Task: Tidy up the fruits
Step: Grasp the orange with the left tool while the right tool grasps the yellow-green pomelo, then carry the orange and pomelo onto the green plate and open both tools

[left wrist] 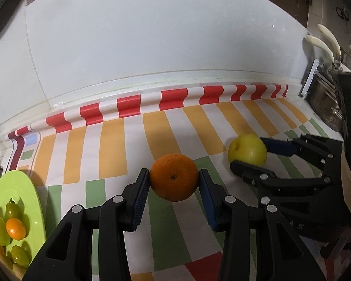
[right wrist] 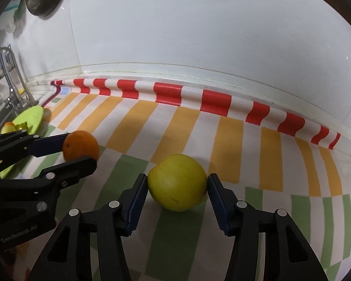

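Fruits sit in both of my tongs. My left gripper has its two blue-padded fingers pressed against the sides of a round orange citrus fruit, which rests on the striped plastic tablecloth. My right gripper is closed the same way on a round yellow-green apple, pads touching both flanks, the fruit sitting on a green stripe of the cloth.

From the left wrist camera, the apple and the right gripper lie at about two o'clock from the orange, near but apart. From the right wrist camera, the orange and the left gripper sit at about ten o'clock from the apple.

A lime-green plastic plate lies at eight o'clock in the left view, on the cloth's edge, carrying small green and orange tomatoes. The same plate shows at ten o'clock in the right view, well beyond the orange. A white tiled wall backs the counter at twelve o'clock.
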The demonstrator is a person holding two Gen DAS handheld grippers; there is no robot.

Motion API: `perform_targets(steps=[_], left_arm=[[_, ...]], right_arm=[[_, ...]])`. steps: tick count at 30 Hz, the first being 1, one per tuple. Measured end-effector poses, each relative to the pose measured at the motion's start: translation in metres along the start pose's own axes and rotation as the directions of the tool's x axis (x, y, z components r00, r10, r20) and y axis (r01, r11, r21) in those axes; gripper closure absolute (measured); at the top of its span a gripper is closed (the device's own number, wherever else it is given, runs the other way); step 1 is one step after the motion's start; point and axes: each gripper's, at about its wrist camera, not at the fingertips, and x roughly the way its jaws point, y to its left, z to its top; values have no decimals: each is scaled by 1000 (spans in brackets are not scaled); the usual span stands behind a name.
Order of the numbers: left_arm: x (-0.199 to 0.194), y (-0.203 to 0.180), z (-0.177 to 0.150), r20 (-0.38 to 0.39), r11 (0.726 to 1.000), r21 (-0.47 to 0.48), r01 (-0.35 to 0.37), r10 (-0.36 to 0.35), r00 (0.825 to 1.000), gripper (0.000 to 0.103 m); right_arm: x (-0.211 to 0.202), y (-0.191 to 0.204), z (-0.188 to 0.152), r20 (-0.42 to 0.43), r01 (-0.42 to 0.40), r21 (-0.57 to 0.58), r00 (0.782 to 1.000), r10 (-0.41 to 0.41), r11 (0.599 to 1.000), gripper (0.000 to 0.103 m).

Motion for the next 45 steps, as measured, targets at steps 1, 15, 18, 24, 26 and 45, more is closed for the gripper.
perform_targets(steps=[1,15,18,24,26,45], left_arm=[[-3,0,0,4,1000,-1,0,0,1000,61],[-61,16,-15,65,999,-51,-18,22,998,61],[-78,20,-21,79,997,-66,-29,34,996,61],[-116,29,-34,113,994,-87,-65,75,991,61],[-127,32,-39,126,992,-102,-76,88,988,61],[-206,80,-84,156,970,-181,-162,191,969,61]], right_arm=[[-2,1,-1,1,-4,6,1000,4,1000,50],[-54,31,-8,73,-23,65,997,19,998,50],[-68,42,-9,90,-27,50,996,22,998,50],[-97,61,-11,131,-57,42,990,51,997,50],[-105,66,-12,140,-68,43,988,61,997,50],[-145,140,-16,183,-133,-19,974,134,991,50]])
